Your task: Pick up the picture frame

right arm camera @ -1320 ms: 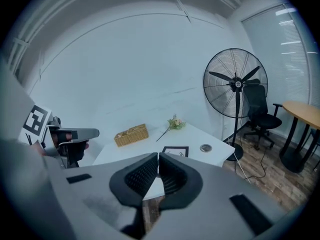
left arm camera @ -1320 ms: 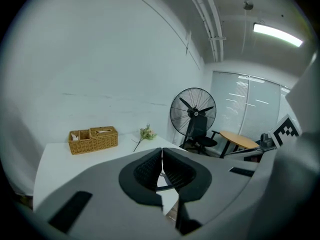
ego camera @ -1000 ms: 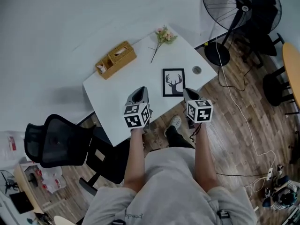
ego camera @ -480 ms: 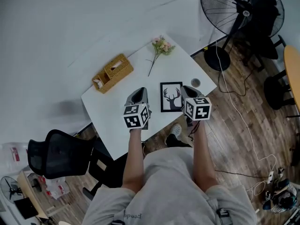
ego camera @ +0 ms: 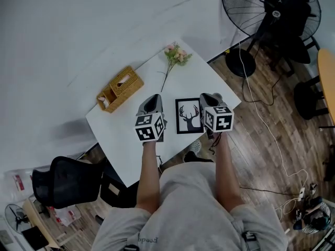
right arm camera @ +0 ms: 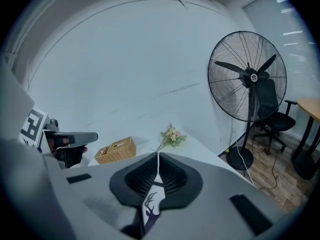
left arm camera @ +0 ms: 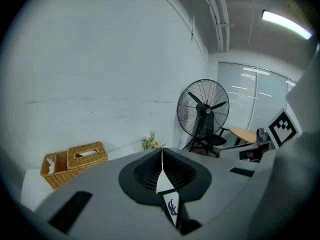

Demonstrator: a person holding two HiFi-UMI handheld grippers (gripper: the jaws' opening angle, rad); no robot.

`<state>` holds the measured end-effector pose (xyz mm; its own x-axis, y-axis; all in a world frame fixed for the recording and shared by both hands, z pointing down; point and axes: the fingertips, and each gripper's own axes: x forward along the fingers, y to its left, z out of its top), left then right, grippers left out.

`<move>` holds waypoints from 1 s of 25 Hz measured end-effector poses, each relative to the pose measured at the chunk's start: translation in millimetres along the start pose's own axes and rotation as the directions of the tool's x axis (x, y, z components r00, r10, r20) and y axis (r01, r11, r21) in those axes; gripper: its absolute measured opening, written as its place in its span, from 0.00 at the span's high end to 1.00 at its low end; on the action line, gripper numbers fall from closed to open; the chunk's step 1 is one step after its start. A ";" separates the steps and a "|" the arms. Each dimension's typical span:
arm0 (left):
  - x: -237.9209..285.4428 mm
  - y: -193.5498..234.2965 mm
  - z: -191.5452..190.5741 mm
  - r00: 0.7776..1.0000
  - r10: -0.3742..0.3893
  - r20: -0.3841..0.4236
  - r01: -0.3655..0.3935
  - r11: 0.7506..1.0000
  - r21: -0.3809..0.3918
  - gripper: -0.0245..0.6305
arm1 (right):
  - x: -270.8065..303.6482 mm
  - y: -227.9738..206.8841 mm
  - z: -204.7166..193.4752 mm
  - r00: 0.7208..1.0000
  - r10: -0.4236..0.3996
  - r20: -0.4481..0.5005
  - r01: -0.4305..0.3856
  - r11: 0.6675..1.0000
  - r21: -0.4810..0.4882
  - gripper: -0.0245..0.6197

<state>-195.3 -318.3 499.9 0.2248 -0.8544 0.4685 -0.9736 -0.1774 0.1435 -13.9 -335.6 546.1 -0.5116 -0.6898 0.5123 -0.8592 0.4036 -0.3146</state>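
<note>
The pick-up had not begun: the black-framed rectangular picture of a stag (ego camera: 189,116) lay flat and untouched on the white surface (ego camera: 118,127), near its 5 o'clock edge. The left gripper (ego camera: 152,99) hovered at the frame's 9 o'clock, the right gripper (ego camera: 210,97) at its 3 o'clock. Both pairs of jaws were pressed together, holding nothing. Opening, reaching and gripping all remained, I judged.

a person's left forearm (ego camera: 148,177) and right forearm (ego camera: 224,166) stretch forward side by side, the left gripper (ego camera: 151,102) and right gripper (ego camera: 210,98) held abreast, tilted forward and downward, each with its jaws pressed fully together.
</note>
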 end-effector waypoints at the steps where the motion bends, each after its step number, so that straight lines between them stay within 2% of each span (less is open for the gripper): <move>1: 4.9 -0.5 3.9 1.000 -0.004 0.005 0.004 1.000 0.000 0.92 | 2.4 -3.4 1.3 1.000 -0.004 -0.003 0.004 1.000 -0.002 0.92; 6: 26.8 -7.3 24.8 0.999 -0.028 0.024 0.028 1.000 0.014 0.92 | 11.0 -22.4 18.6 1.000 -0.027 0.014 0.027 1.000 0.011 0.92; 9: 39.1 -8.7 22.1 0.999 -0.036 0.007 0.036 0.999 0.019 0.92 | 19.8 -29.6 22.7 0.999 -0.032 0.014 0.032 0.999 0.022 0.92; 16: 63.7 -5.3 -10.5 0.997 -0.041 -0.068 0.042 0.999 0.011 0.92 | 39.0 -39.4 3.3 0.999 -0.036 -0.034 0.037 0.998 0.045 0.92; 25: 79.2 -13.0 -65.8 0.982 -0.071 -0.173 0.070 0.997 -0.013 0.92 | 46.0 -47.0 -37.0 0.993 -0.053 -0.103 0.061 0.995 0.074 0.92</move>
<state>-162.3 -351.6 592.5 0.2965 -0.7424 0.6008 -0.9550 -0.2302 0.1869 2.6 -364.1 614.0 -0.4634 -0.6450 0.6076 -0.8857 0.3151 -0.3409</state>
